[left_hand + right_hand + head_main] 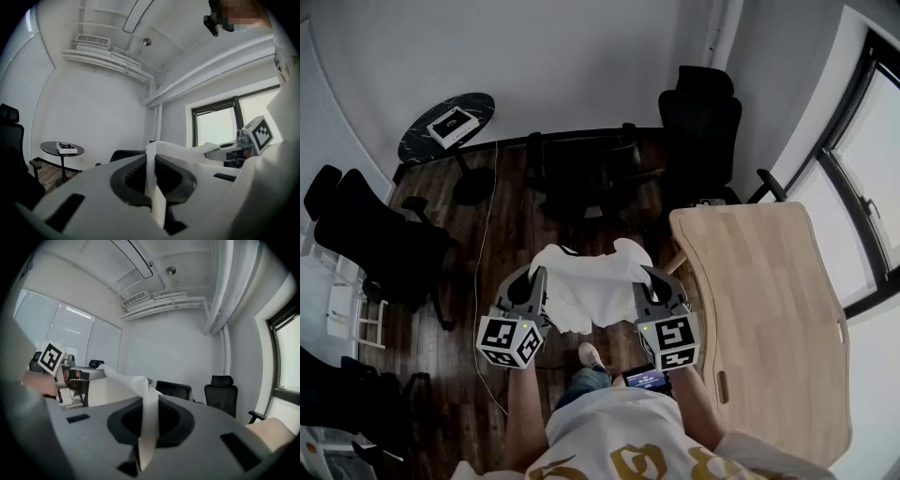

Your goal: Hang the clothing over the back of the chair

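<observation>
A white garment (pixel 591 286) hangs stretched between my two grippers, in front of my body and above the dark floor. My left gripper (pixel 538 281) is shut on its left edge, and a fold of the cloth (pixel 153 187) is pinched between the jaws. The right edge is held by my right gripper (pixel 645 281), which is shut with a strip of cloth (pixel 149 427) running through its jaws. A black office chair (pixel 581 169) stands straight ahead beyond the garment, at some distance; it shows low in the left gripper view as the chair (pixel 125 154).
A light wooden table (pixel 769 309) lies close on my right. A second black chair (pixel 701 122) stands at the far right, another black chair (pixel 380 239) on the left. A small round table (pixel 478 108) with a white box is at the back left.
</observation>
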`<move>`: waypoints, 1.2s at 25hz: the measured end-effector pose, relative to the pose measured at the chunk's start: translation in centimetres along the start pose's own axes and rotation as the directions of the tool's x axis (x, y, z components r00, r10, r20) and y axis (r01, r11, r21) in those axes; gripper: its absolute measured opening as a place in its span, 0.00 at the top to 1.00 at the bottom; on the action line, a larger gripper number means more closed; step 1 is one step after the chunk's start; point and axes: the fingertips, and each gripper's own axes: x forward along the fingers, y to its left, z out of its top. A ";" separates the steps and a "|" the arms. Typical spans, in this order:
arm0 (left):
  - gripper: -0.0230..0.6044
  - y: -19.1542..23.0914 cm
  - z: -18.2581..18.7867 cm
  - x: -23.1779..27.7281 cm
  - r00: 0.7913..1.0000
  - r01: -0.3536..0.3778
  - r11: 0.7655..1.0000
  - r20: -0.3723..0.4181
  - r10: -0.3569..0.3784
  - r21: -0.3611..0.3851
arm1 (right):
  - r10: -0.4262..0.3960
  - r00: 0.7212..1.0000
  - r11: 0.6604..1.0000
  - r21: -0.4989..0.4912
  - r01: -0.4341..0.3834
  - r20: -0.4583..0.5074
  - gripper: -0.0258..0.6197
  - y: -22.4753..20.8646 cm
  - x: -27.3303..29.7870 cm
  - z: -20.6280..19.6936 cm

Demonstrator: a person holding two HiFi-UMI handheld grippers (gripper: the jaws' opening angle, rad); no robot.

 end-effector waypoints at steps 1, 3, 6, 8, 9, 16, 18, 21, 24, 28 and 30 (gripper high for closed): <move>0.92 0.0 -0.1 -0.2 1.000 0.000 1.000 0.000 0.000 -0.009 | 0.002 1.000 1.000 0.000 -0.002 -0.002 0.93 0.1 -0.1 -0.1; 0.92 -0.1 -0.2 -0.5 1.000 0.004 0.999 0.006 -0.004 -0.035 | 0.007 1.000 1.000 0.000 -0.007 -0.005 0.93 0.4 -0.4 -0.3; 0.92 0.0 0.0 -0.8 0.999 0.015 0.995 0.032 -0.012 -0.096 | 0.016 1.000 1.000 -0.001 -0.016 -0.003 0.93 0.7 -0.5 -0.2; 0.92 0.0 0.0 -1.0 0.999 0.013 0.994 0.034 -0.009 -0.109 | 0.021 1.000 1.000 -0.004 -0.021 -0.003 0.93 0.9 -0.6 -0.2; 0.92 0.1 0.0 -1.0 0.999 0.011 0.994 0.032 -0.008 -0.112 | 0.023 1.000 1.000 -0.006 -0.023 -0.004 0.93 0.9 -0.7 -0.2; 0.92 0.1 -0.2 -1.1 1.000 0.011 0.992 0.021 -0.008 -0.127 | 0.043 0.999 0.999 0.017 -0.043 0.014 0.93 0.9 -0.7 0.0; 0.92 0.1 -0.3 -0.7 1.000 0.010 0.992 0.019 -0.007 -0.130 | 0.041 0.999 0.999 0.017 -0.041 0.012 0.93 0.8 -0.4 -0.2; 0.92 0.4 -0.4 0.3 1.000 0.017 0.991 0.015 -0.015 -0.129 | 0.035 0.999 0.999 0.028 -0.035 0.000 0.93 0.0 0.4 -0.4; 0.92 1.4 -0.5 2.2 1.000 0.027 0.991 0.018 -0.025 -0.134 | 0.030 1.000 0.999 0.041 -0.030 -0.004 0.93 -0.9 2.2 -0.4; 0.92 3.4 -1.2 6.6 0.999 0.051 0.988 0.011 -0.050 -0.148 | 0.007 1.000 0.998 0.067 -0.006 -0.010 0.93 -2.9 5.9 -0.9; 0.92 4.9 -1.4 9.3 0.998 0.067 0.987 0.001 -0.067 -0.148 | -0.006 1.000 0.997 0.077 0.008 -0.019 0.93 -4.1 8.4 -0.9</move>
